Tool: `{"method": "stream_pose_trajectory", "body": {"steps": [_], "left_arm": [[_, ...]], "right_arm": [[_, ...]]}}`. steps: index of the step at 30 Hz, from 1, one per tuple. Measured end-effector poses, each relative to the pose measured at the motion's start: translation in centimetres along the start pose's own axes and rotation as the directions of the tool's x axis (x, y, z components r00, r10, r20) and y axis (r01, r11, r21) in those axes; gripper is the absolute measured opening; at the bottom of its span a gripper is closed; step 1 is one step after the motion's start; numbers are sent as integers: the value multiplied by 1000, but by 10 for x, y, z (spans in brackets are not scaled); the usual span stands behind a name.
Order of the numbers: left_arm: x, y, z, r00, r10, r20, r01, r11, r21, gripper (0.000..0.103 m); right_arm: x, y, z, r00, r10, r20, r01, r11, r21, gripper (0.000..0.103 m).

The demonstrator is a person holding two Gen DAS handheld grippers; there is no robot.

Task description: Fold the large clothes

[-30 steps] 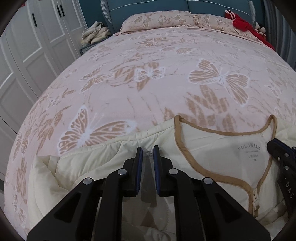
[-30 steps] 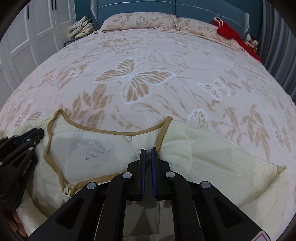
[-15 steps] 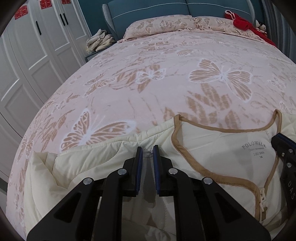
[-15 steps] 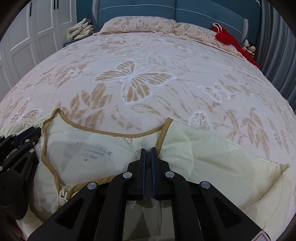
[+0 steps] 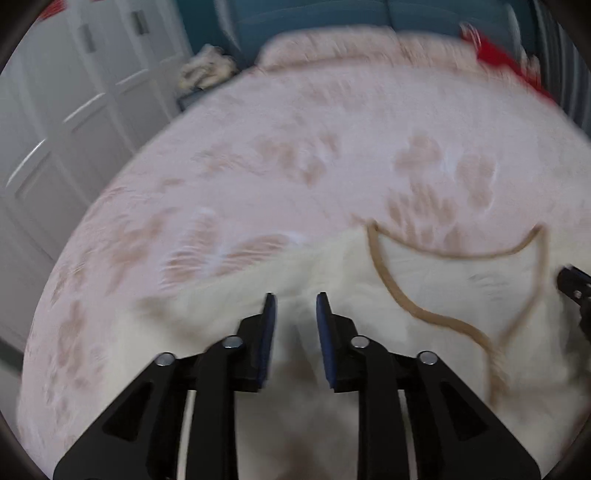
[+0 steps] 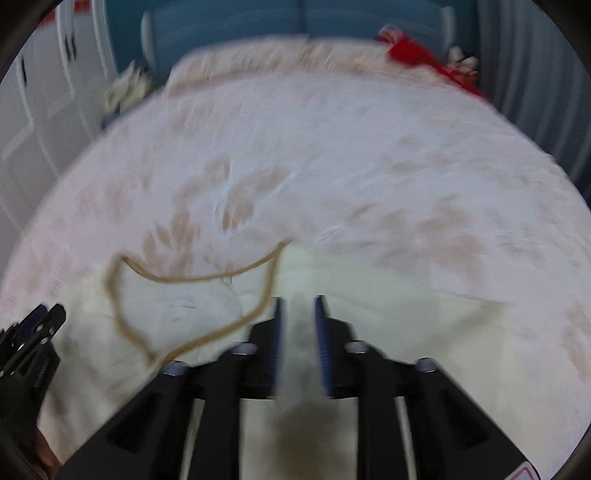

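Observation:
A cream quilted garment [image 5: 443, 280] with a tan-trimmed neckline [image 5: 384, 266] lies flat at the near end of the bed. In the left wrist view my left gripper [image 5: 295, 299] hangs above its left shoulder, jaws opening, with cloth seen below the gap and neither pad pressing on it. My right gripper [image 6: 298, 299] is over the garment [image 6: 369, 317] just right of the neckline [image 6: 199, 277], jaws also opening, not pinching. Each view catches the other gripper at its edge: the right one [image 5: 572, 284], the left one [image 6: 33, 332]. Both pictures are motion-blurred.
The bed's pink butterfly cover [image 5: 295, 166] stretches away to pillows [image 5: 332, 48] and a blue headboard [image 6: 295, 18]. A red item [image 5: 498, 59] lies at the far right. White wardrobe doors [image 5: 55, 110] stand at the left, a cloth pile [image 5: 207, 72] beside them, curtains [image 6: 535, 74] at the right.
Both grippers were shut on the garment's shoulders; now their jaws stand apart and both have risen and drawn back. The garment stays on the bed.

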State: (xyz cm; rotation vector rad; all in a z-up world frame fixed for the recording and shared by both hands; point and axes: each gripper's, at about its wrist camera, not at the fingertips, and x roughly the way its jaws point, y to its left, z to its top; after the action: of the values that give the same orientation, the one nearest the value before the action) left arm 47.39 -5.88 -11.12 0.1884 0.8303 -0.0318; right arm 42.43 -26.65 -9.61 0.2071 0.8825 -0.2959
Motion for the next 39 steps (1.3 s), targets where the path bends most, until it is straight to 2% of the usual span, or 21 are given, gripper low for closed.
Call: {"method": "stream_pose_trajectory", "body": {"steps": [1, 2, 5, 6, 8, 10, 14, 17, 18, 21, 26, 28, 29, 30, 31, 32, 33, 34, 39], "left_arm": [[-18, 10, -2, 1000, -15, 27, 15, 1000, -5, 42], [-47, 25, -9, 998, -27, 57, 27, 1000, -2, 54], [-108, 64, -39, 996, -46, 80, 46, 999, 1, 79], [-122, 76, -52, 997, -50, 64, 51, 999, -4, 85], [-144, 102, -80, 997, -79, 12, 79, 997, -26, 86], [-162, 128, -123, 993, -93, -75, 88, 994, -65, 87], [-183, 170, -205, 975, -73, -211, 45, 990, -135, 87], [-189, 187, -251, 958, -61, -281, 19, 988, -152, 87], [-192, 193, -268, 951, -70, -301, 19, 986, -168, 87], [-203, 202, -294, 949, -125, -288, 61, 973, -224, 87], [-197, 198, -303, 933, -210, -291, 126, 951, -282, 87], [-199, 196, -304, 931, -222, -290, 138, 949, -284, 80], [-200, 193, -303, 927, -234, -294, 150, 948, -281, 70], [-202, 191, -302, 925, -238, -297, 156, 948, -276, 54], [-206, 187, -300, 917, -261, -303, 182, 947, -265, 43], [-211, 185, -298, 915, -262, -305, 189, 950, -249, 29], [-215, 183, -294, 920, -248, -304, 183, 957, -226, 19], [-222, 181, -291, 923, -244, -296, 188, 961, -202, 17], [-269, 187, -277, 931, -277, -236, 248, 958, -145, 12]], "right_arm": [[-31, -10, -7, 999, 21, 28, -21, 1000, -2, 41], [-59, -21, -19, 998, 34, 51, -34, 999, -5, 48], [-118, -51, -62, 997, 41, 63, -40, 999, -13, 62], [-143, -69, -89, 997, 44, 56, -43, 999, -12, 65], [-175, -96, -133, 1000, 18, 24, -18, 1000, 2, 70], [-197, -120, -175, 999, -3, -33, 4, 1000, 13, 70], [-233, -154, -261, 988, -45, -145, 52, 998, 42, 71], [-241, -168, -308, 977, -46, -210, 63, 995, 75, 71], [-242, -172, -316, 975, -43, -217, 64, 994, 87, 71], [-239, -178, -339, 973, -31, -231, 59, 991, 119, 71], [-226, -187, -343, 975, 15, -221, 36, 973, 227, 73], [-225, -191, -342, 976, 53, -209, 9, 959, 282, 69], [-226, -190, -342, 976, 70, -206, -6, 955, 296, 50], [-226, -189, -341, 972, 105, -208, -36, 950, 310, 31], [-225, -186, -340, 967, 126, -223, -52, 949, 311, 25], [-229, -181, -338, 966, 125, -225, -54, 954, 296, 12], [-233, -176, -336, 966, 128, -224, -64, 960, 273, 9], [-239, -171, -333, 968, 119, -220, -63, 967, 245, 9], [-288, -156, -315, 975, 94, -201, -79, 994, 79, 6]]}}
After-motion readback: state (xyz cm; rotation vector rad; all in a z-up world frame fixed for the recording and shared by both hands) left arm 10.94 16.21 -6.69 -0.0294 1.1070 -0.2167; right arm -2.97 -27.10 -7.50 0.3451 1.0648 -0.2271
